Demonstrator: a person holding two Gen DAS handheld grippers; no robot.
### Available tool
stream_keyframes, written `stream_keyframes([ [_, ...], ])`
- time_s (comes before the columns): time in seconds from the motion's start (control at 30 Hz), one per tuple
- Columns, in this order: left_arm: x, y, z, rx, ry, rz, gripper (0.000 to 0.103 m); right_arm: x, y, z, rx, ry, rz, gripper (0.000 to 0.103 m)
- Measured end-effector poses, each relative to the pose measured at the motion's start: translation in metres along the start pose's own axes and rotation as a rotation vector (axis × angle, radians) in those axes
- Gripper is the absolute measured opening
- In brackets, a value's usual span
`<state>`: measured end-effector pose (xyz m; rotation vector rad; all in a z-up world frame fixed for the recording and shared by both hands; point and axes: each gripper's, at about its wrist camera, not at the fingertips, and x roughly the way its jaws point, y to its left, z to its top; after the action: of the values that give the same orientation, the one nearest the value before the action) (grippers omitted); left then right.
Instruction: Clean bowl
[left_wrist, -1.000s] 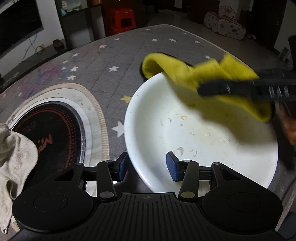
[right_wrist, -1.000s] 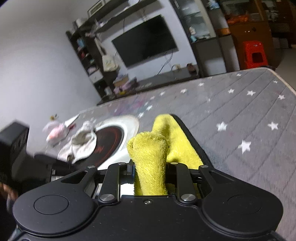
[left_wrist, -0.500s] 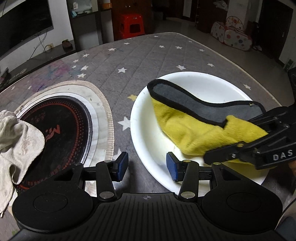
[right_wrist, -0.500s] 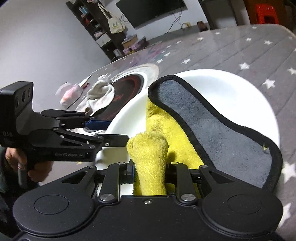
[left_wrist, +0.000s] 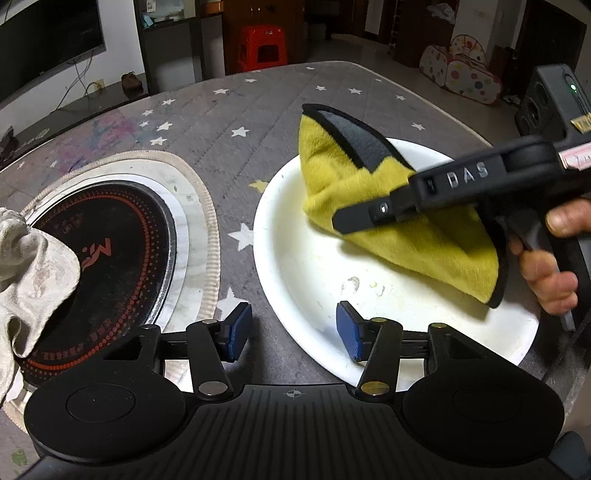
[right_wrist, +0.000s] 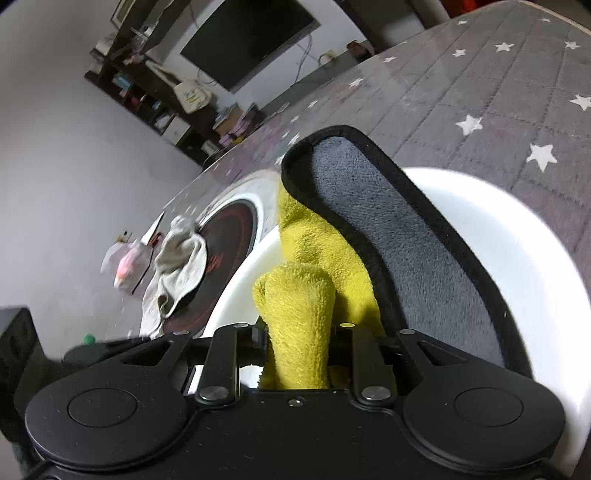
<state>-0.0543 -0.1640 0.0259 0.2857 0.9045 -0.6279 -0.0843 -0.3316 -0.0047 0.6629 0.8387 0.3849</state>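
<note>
A wide white bowl (left_wrist: 314, 280) sits on the star-patterned table, with dried food spots (left_wrist: 354, 284) on its floor. My right gripper (left_wrist: 354, 218) comes in from the right, shut on a yellow cloth (left_wrist: 424, 240) with a grey side and black hem. The cloth hangs bunched over the bowl's far right half. In the right wrist view the gripper (right_wrist: 297, 332) pinches a yellow fold (right_wrist: 306, 291), and the grey flap drapes over the bowl (right_wrist: 517, 236). My left gripper (left_wrist: 293, 332) straddles the near-left rim, jaws opening, blue pads clear of it.
A black round hotplate (left_wrist: 103, 258) in a pale ring lies left of the bowl, with a beige rag (left_wrist: 33, 273) over its left side. A person's hand (left_wrist: 546, 273) holds the right gripper's handle. A pink bag (right_wrist: 127, 266) lies farther along the table.
The right gripper swept the cloth from the bowl's far rim across the inside, then rolled, bunching it over the right half. The left gripper's jaws have widened slightly.
</note>
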Motion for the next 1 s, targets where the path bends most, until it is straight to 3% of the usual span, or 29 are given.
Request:
stream_keyframes([
  [0.23,0.003,-0.001,0.0,-0.014,0.005,-0.012,0.053,-0.007,-0.009,0.004,-0.016,-0.061,-0.087,0.024],
  [0.33,0.001,-0.001,-0.001,-0.013,0.003,-0.004,0.053,-0.01,-0.003,-0.003,-0.082,-0.068,-0.138,0.024],
  [1.0,-0.014,0.004,-0.009,-0.058,-0.033,0.012,0.055,-0.023,0.024,-0.034,-0.171,0.006,-0.142,0.024],
])
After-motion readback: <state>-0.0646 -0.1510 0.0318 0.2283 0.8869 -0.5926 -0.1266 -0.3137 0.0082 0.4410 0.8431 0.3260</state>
